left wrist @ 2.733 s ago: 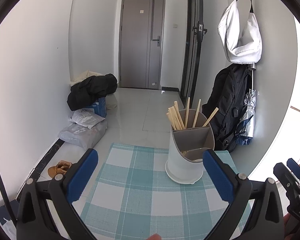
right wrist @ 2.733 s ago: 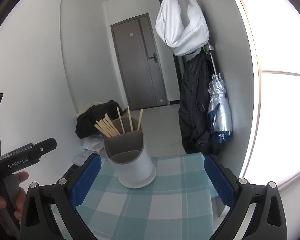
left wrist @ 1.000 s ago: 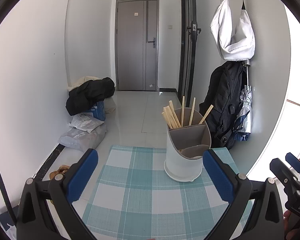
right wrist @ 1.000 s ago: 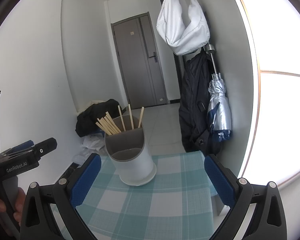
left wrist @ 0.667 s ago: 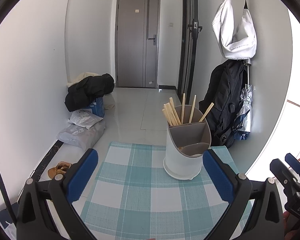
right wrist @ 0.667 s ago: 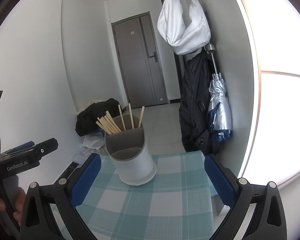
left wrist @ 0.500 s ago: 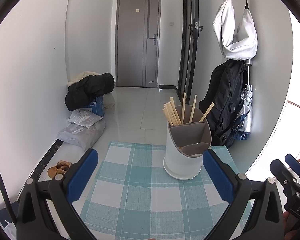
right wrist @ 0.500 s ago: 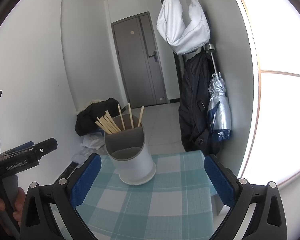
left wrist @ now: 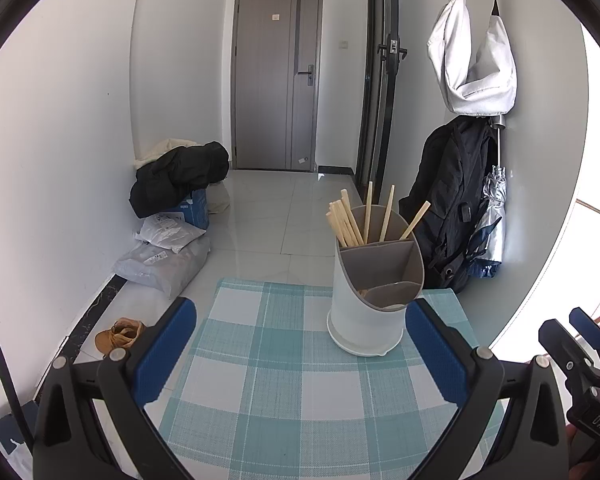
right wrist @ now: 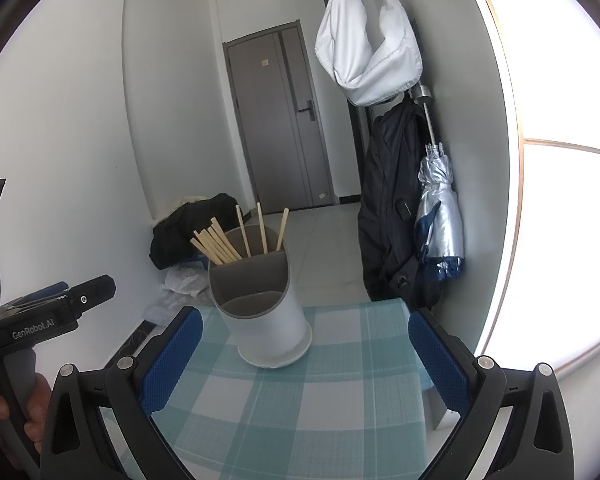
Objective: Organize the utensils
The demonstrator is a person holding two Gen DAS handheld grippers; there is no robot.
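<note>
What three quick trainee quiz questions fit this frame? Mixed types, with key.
1. True or false: the left tongs grip a chopstick.
2. Which compartment of the utensil holder contains the chopsticks? A) the tall rear one B) the low front one
3. Fill in: the holder stands on a ____ placemat.

Key: 1. false, both the left tongs and the right tongs are open and empty. 2. A. 3. checked, teal and white.
</note>
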